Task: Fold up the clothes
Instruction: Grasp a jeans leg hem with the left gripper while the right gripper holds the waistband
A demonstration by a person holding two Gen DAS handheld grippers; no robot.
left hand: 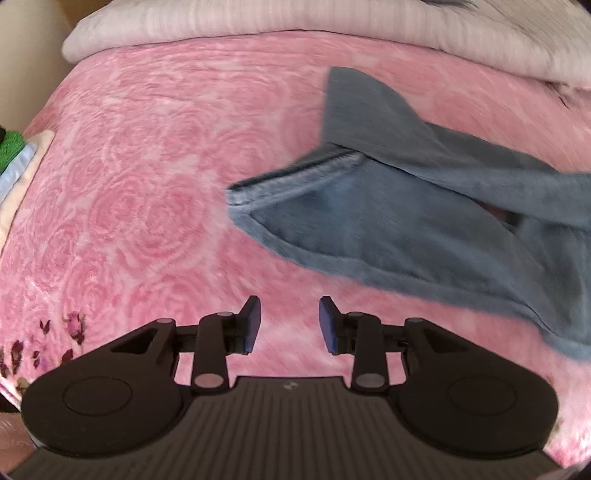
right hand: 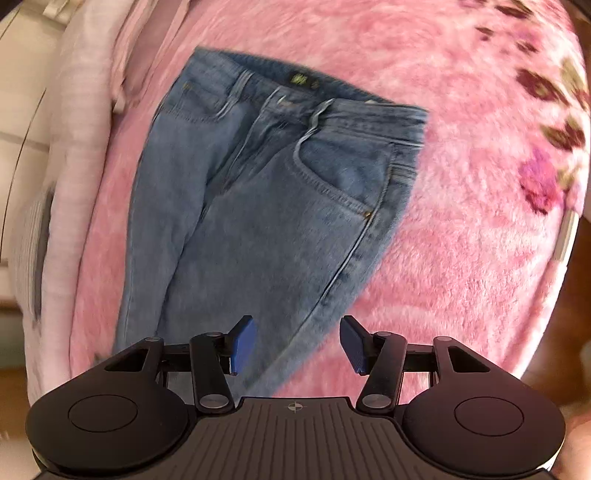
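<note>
A pink rose-patterned blanket (left hand: 140, 192) covers the bed, with a pale quilt (left hand: 295, 26) bunched along its far edge. On it lies a pair of blue jeans (right hand: 258, 206), front up, waistband far from the right camera, the legs spread unevenly with one hem end (left hand: 295, 177) showing near the left tongs (left hand: 290, 325). The jeans look laid out rather than folded, so the step in hand seems to be taking hold for a fold; that calls for closing on a hem or waistband edge. Both the left tongs and the right tongs (right hand: 297, 345) hover with jaws apart, holding nothing, the right ones over a leg.
</note>
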